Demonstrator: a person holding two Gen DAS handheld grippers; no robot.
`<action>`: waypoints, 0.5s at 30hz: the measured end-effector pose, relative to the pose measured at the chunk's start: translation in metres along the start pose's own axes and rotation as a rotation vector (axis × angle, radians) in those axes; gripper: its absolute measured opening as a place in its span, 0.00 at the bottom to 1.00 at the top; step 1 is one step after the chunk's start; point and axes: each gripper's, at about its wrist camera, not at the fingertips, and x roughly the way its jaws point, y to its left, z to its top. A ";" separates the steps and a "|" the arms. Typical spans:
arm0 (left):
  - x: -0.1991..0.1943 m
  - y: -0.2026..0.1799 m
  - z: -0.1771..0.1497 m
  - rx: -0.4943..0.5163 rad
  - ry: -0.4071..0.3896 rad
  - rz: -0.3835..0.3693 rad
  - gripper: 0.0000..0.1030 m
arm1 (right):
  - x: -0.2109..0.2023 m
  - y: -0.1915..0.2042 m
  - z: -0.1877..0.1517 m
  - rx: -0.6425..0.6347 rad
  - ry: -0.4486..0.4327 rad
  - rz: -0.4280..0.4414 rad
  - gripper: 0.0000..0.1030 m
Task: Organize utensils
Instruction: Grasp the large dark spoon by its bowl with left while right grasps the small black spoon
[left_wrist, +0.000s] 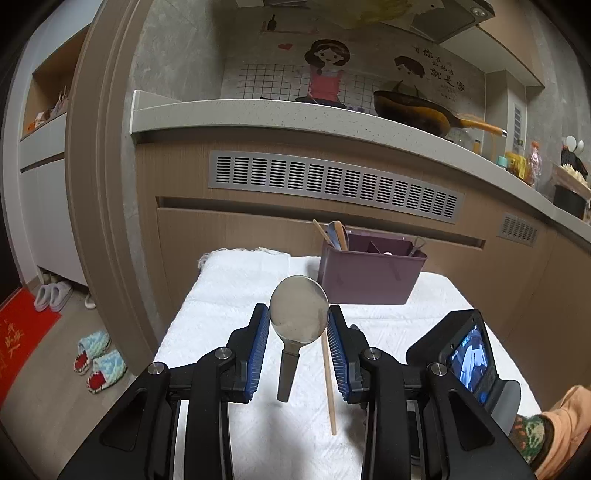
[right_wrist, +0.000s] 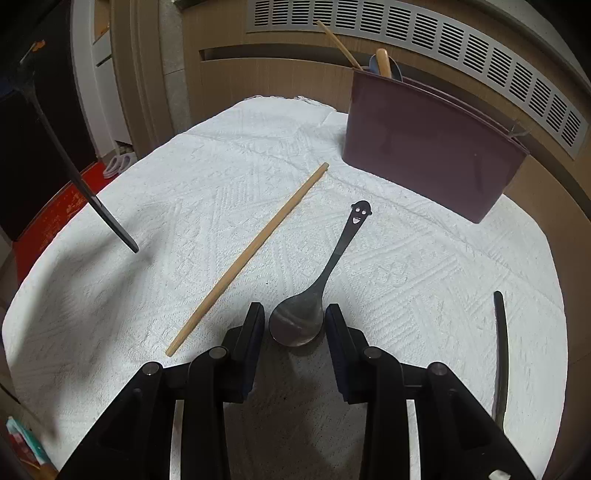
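Both claws grip spoons over our white cloth (right_wrist: 424, 266) near the purple bin (right_wrist: 424, 162): our left claw (left_wrist: 298, 325) holds a big spoon (left_wrist: 298, 312) aloft, our right claw (right_wrist: 294, 325) pinches a smiley-handled spoon (right_wrist: 297, 321) lying beside a wooden chopstick (right_wrist: 251, 254).

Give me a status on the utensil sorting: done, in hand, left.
Done: the purple bin already holds a few utensils. In hand: the left tool grips a big metal spoon by its bowl, lifted; the right tool pinches the smiley spoon by its bowl, on the cloth. Left: the wooden chopstick and a dark utensil lying on the cloth.
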 end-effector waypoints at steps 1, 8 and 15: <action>-0.001 0.000 0.000 0.000 0.000 -0.001 0.32 | -0.001 -0.001 -0.001 0.002 0.006 0.004 0.26; -0.009 -0.007 0.001 0.007 -0.004 -0.009 0.32 | -0.034 -0.022 -0.007 -0.005 -0.035 -0.005 0.26; -0.012 -0.028 0.005 0.031 0.003 -0.040 0.32 | -0.098 -0.058 -0.006 0.014 -0.191 -0.073 0.26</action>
